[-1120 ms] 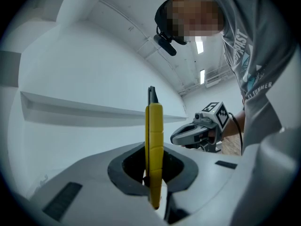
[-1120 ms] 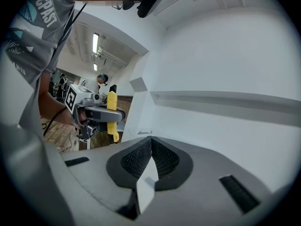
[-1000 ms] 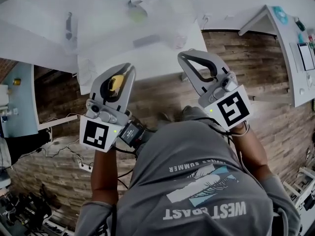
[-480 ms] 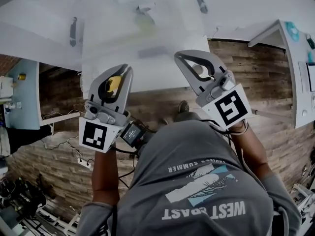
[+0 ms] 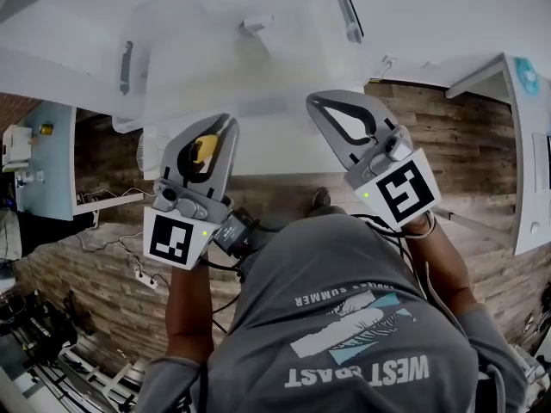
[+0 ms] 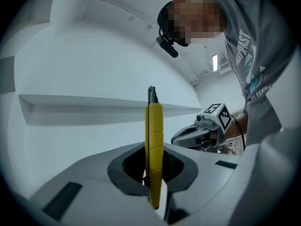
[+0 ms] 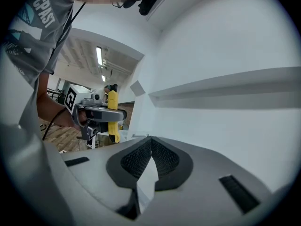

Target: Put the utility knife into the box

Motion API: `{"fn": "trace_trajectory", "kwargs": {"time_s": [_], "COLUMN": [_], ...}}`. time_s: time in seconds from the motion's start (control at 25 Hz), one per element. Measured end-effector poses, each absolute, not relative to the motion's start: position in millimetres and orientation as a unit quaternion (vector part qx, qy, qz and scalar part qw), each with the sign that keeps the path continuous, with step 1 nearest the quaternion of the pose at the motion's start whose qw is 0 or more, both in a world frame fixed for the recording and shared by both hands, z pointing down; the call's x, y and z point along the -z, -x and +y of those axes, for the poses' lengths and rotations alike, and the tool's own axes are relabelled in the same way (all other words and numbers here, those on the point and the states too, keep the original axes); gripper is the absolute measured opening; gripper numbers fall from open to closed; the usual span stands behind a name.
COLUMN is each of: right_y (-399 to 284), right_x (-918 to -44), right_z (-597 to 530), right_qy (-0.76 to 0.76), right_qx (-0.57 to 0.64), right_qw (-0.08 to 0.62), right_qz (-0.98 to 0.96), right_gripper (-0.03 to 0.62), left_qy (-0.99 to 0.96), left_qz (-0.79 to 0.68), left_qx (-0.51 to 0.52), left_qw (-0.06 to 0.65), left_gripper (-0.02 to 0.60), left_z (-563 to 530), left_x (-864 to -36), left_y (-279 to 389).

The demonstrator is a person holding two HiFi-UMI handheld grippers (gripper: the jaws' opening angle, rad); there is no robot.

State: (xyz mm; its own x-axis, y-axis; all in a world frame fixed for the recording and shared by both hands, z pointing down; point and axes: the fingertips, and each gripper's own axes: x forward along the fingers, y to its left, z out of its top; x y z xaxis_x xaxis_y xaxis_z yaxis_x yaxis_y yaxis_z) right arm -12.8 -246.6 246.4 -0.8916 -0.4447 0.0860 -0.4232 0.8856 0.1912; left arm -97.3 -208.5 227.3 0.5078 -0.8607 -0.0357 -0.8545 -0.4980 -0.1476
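1. L gripper (image 5: pixel 225 126): jaws are clamped on yellow utility knife (image 6: pixel 154 140), held upright.
2. R gripper (image 5: pixel 317 103): jaws are pressed together, nothing gripped.
3. Knife is held near clear box (image 5: pixel 258 67) on white table (image 5: pixel 284 144), not inside.

The person wears a loose grey short-sleeved T-shirt (image 5: pixel 344 274) with white block lettering (image 5: pixel 357 370) reading WEST COAST and a white and pale blue graphic (image 5: pixel 349 327) on its front. A thin dark band (image 5: pixel 428 224) circles the right wrist. The light grey plastic left gripper (image 5: pixel 229 120) and its twin, the right gripper (image 5: pixel 315 101), have tapering jaws lined with dark ribbed pads (image 7: pixel 138 160). Each ends in a white cube (image 5: pixel 175 239) bearing a black square marker and a small green light. A black box (image 5: pixel 229 231) with black cables sits beside the left cube
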Motion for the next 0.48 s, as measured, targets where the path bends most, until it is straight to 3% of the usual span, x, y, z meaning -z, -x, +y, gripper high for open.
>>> {"fn": "trace_trajectory", "kwargs": {"time_s": [0.48], "right_y": [21.5], "right_x": [-246.0], "right_z": [-273.9], "right_qy": [-0.24], "right_qx": [0.073], "right_qw": [0.073], "right_qz": [-0.965], "right_gripper": [0.011], "left_qy": [0.871], "left_qz": [0.485], "left_qx": [0.035], "left_qw": [0.078], "left_gripper": [0.037], "left_z": [-239.6], "left_x": [-228.0], "left_y": [118.5]}}
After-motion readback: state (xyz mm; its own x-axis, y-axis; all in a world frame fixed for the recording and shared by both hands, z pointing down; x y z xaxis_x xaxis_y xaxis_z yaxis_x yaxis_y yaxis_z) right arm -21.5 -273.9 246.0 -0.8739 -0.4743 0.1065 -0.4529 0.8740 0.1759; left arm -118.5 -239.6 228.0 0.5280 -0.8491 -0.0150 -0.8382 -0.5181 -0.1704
